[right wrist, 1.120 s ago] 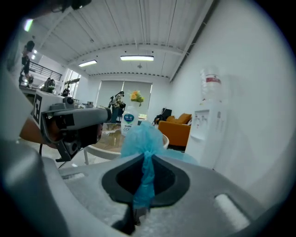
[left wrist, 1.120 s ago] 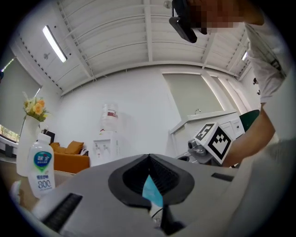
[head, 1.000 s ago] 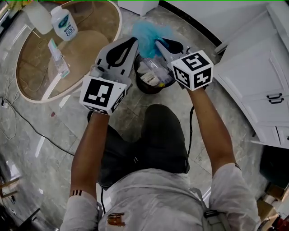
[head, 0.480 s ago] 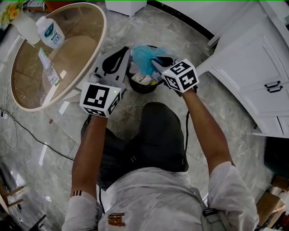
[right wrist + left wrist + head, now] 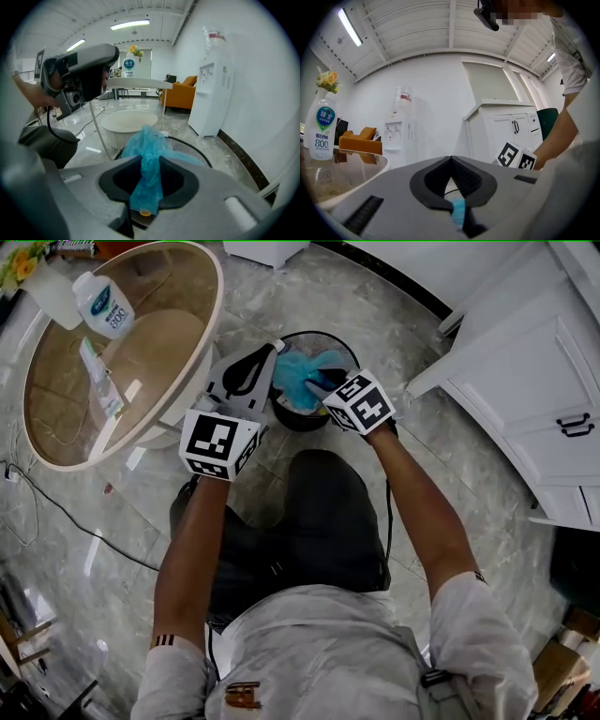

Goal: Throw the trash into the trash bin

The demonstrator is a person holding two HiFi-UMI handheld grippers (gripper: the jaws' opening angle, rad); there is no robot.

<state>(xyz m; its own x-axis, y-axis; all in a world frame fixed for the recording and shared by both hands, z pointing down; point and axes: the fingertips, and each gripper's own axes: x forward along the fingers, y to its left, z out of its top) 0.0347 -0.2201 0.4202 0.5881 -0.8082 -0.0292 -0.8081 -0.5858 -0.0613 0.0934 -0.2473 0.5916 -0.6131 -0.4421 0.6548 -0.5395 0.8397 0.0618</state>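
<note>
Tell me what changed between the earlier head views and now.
The right gripper came down and lowered the blue bag from above the rim into the mouth of the trash bin; its jaws are opening, with the bag still between them. The left gripper, jaws together, sank beside it. The bottle stayed on the round table.
</note>
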